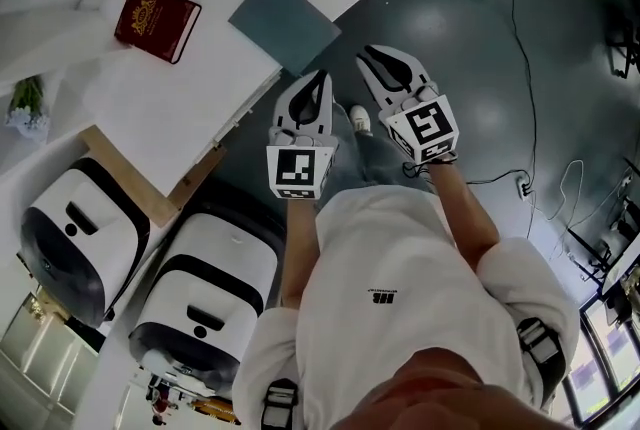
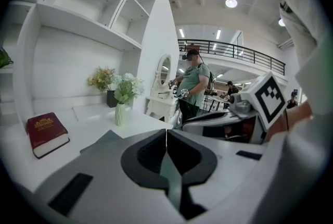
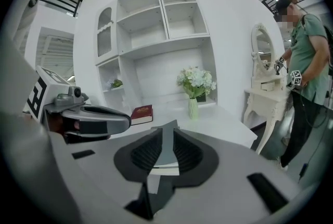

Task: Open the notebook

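The left tool [image 2: 166, 133], jaws together, points toward a grey pad [image 2: 104, 139] and red book [image 2: 47, 133] on a white desk [image 2: 91, 120].

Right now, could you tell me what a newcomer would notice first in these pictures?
The dark red notebook lies closed on the white table, far left. Off the table's edge, over the dark floor, hang the left gripper, shut, and the right gripper, slightly open, both empty.
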The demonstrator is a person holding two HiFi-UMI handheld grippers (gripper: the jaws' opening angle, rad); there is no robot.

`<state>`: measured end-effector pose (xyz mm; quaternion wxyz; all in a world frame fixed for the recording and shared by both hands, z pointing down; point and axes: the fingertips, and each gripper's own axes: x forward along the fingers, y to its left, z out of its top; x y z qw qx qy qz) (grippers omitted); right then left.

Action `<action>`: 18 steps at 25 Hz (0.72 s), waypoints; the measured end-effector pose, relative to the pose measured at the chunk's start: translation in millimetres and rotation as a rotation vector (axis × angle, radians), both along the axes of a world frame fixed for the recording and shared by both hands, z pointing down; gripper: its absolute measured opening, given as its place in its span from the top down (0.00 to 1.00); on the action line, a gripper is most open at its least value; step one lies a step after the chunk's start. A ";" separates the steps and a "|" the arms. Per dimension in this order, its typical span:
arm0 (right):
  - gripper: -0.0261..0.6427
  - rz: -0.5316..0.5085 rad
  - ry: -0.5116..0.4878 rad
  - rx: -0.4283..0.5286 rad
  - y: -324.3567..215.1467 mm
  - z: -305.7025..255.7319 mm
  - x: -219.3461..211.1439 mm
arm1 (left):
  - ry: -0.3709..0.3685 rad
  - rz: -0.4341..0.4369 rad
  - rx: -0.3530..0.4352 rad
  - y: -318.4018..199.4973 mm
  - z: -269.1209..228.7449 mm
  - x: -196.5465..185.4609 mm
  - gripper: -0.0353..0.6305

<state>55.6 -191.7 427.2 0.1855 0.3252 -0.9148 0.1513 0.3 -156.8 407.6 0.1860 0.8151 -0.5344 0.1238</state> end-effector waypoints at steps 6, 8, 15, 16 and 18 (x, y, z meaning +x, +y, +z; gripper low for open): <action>0.88 0.013 0.010 -0.033 -9.3 23.0 -5.3 | 0.002 0.021 -0.023 -7.9 18.1 -4.5 0.95; 0.88 0.019 0.013 -0.043 -11.3 30.4 -6.5 | 0.004 0.026 -0.032 -9.0 24.1 -6.2 0.95; 0.87 0.033 0.029 -0.082 -17.4 57.0 -12.5 | 0.014 0.053 -0.066 -13.8 47.5 -7.2 0.95; 0.87 0.036 0.031 -0.087 -18.5 61.0 -12.9 | 0.016 0.056 -0.070 -14.9 50.9 -6.6 0.95; 0.86 0.043 0.035 -0.099 -20.8 69.3 -14.0 | 0.021 0.063 -0.080 -17.5 58.0 -5.3 0.95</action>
